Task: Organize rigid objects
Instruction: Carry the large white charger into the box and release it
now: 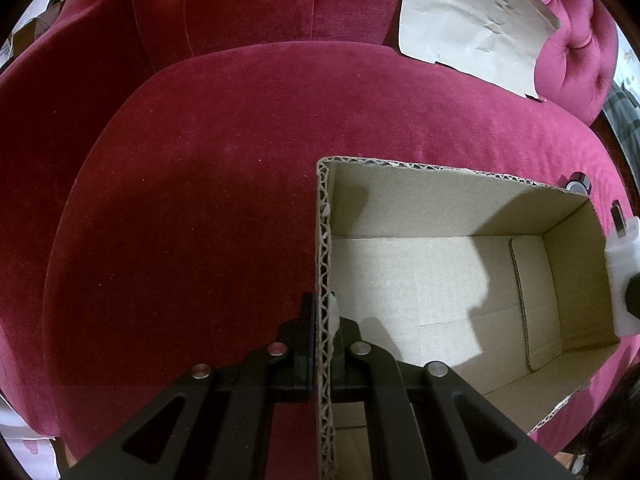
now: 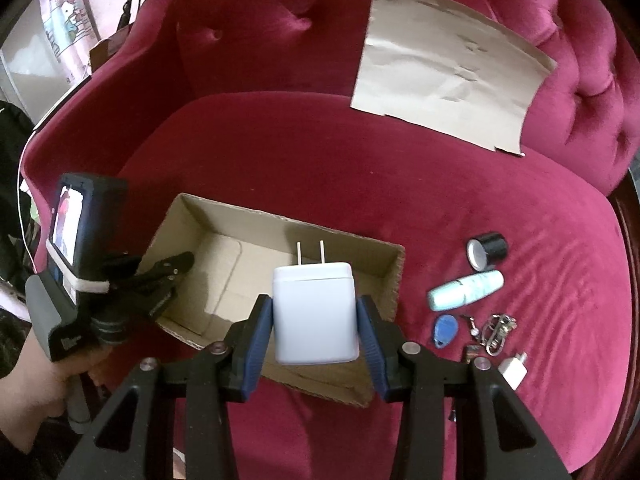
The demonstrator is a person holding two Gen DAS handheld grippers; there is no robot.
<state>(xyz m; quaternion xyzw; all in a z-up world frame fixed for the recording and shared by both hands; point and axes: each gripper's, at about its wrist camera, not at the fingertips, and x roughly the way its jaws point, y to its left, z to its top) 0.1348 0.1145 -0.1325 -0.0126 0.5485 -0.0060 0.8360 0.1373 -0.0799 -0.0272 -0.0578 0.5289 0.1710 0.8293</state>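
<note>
An open cardboard box point(image 2: 224, 264) sits on the red velvet sofa seat; its inside point(image 1: 432, 276) holds nothing I can see. My left gripper point(image 1: 323, 320) is shut on the box's left wall point(image 1: 325, 240), one finger on each side of it. It also shows in the right wrist view point(image 2: 168, 276) at the box's left end. My right gripper point(image 2: 316, 312) is shut on a white two-prong charger point(image 2: 314, 312), prongs pointing away, held above the box's near right part. The charger shows at the right edge of the left wrist view point(image 1: 624, 264).
Right of the box on the seat lie a black tape roll point(image 2: 486, 250), a pale green tube point(image 2: 466, 290), a blue key fob point(image 2: 444, 330), metal keys point(image 2: 496, 330) and a small white plug point(image 2: 514, 370). A brown paper sheet point(image 2: 444, 76) leans on the sofa back.
</note>
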